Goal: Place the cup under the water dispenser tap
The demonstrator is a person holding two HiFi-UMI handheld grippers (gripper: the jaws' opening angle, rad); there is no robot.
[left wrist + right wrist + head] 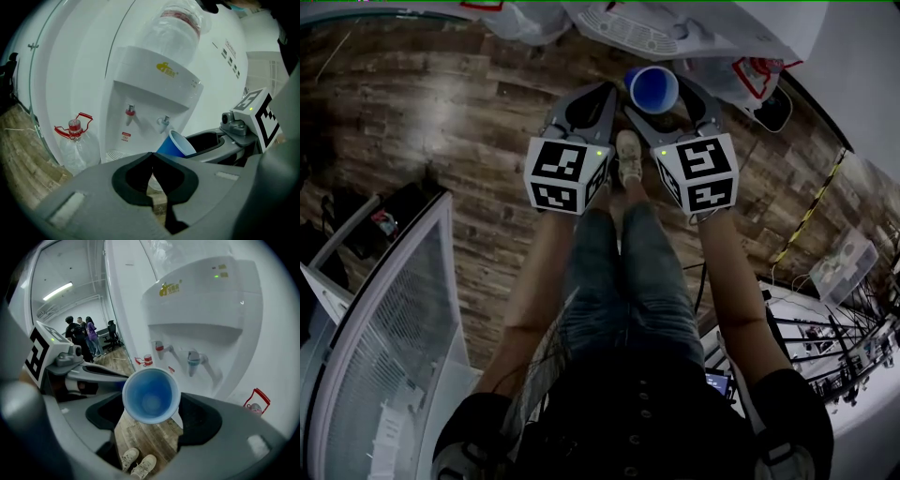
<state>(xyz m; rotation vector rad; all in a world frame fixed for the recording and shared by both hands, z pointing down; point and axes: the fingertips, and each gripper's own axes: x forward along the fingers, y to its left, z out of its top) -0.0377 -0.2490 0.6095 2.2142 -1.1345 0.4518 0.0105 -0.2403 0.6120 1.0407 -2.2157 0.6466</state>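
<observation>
A blue paper cup [652,89] is held tilted in my right gripper [667,105], which is shut on it; its open mouth faces the camera in the right gripper view, cup [151,395]. In front stands the white water dispenser [201,301] with a red tap [159,347] and a blue tap [193,359]. The cup [176,145] is below and to the right of the blue tap [164,123], apart from it. My left gripper [151,161] is shut on nothing, just left of the cup.
A clear water jug with a red handle [74,140] stands on the wood floor left of the dispenser. The drip tray [115,154] lies under the taps. Several people [82,336] stand far off. The holder's shoes [138,460] are below the grippers.
</observation>
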